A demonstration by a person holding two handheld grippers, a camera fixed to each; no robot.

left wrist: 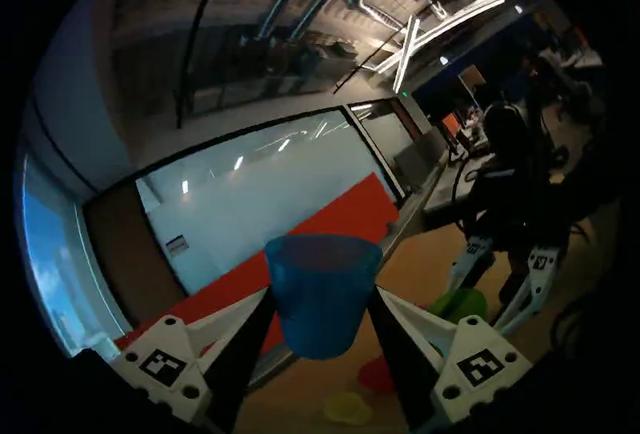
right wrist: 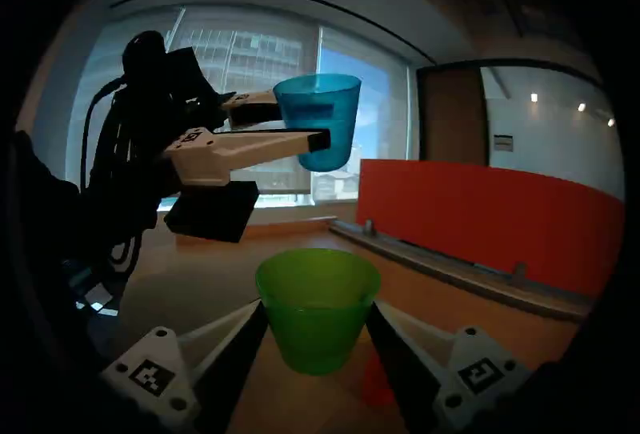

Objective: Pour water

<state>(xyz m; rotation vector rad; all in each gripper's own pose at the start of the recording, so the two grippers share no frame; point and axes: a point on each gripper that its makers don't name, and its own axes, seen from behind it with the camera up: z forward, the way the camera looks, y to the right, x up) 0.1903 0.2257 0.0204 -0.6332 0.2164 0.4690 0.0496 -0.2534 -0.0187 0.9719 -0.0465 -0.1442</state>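
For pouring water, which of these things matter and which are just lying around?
Job: blue cup in left tongs; green cup in right tongs.
Lying about: red piece and yellow piece on the table; red panel.

Green cup (left wrist: 462,303) half hidden behind left hand-held gripper (left wrist: 322,292)

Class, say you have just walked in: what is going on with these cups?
A person holds a gripper in each hand. The left gripper is shut on a blue cup, held up high; the right gripper is shut on a green cup, lower, above the table. Both cups look upright; no pouring yet.
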